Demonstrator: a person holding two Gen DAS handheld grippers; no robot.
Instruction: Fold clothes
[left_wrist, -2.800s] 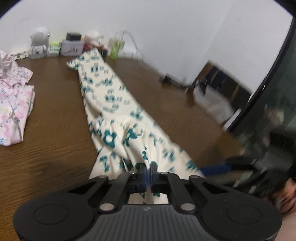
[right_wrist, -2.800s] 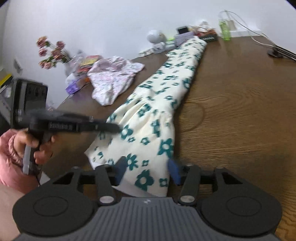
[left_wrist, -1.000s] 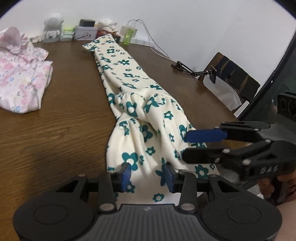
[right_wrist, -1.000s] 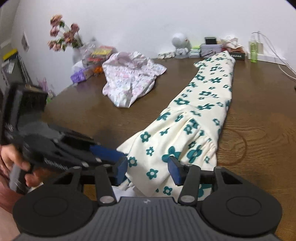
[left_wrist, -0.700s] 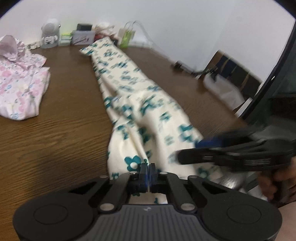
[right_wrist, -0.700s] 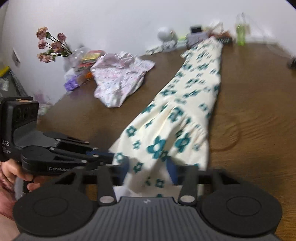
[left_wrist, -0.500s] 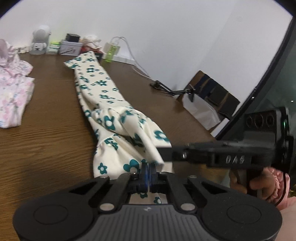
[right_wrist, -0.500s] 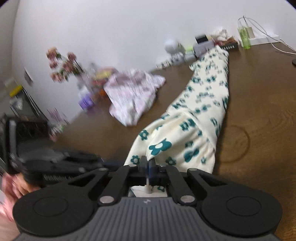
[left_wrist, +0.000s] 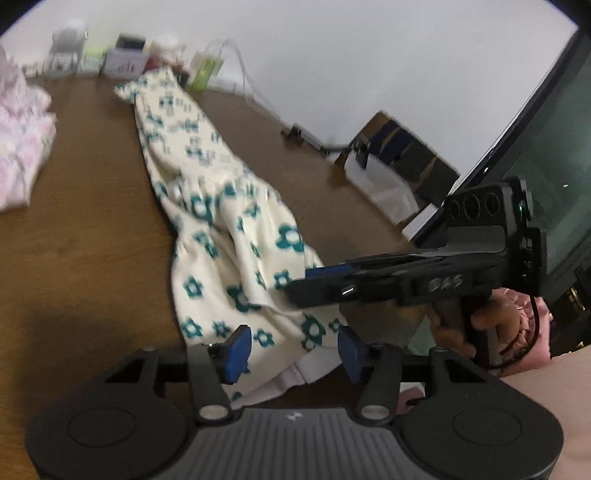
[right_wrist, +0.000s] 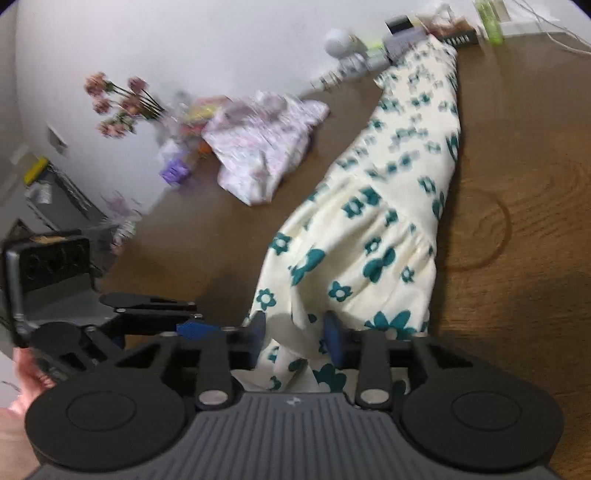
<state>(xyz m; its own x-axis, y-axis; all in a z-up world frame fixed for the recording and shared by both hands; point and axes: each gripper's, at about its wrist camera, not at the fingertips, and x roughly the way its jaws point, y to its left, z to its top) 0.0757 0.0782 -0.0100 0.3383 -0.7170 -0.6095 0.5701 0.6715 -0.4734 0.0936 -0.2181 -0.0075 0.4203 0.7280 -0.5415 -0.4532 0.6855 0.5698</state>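
- On the brown wooden table (left_wrist: 85, 236): one cream dress with teal flowers (left_wrist: 221, 221), lying lengthwise, bodice toward the far wall, skirt hem at the near edge.
- Left gripper (left_wrist: 291, 349): at the dress hem; jaws apart and opening, hem cloth lying loose between the blue pads, none pressing it. Half a second ago these jaws were pinched shut.
- Right gripper (right_wrist: 293, 338): also at the hem, beside the left; jaws likewise opening after a pinch, a fold of skirt standing between them, unclamped.
- Reading: both hem grips are just released, so the dress rests free; the hem probably needs fresh hold before any fold.
- Left of the dress: a pink floral garment (right_wrist: 262, 144), crumpled, well apart.
- Beyond the dress's far end: small clutter against the wall.
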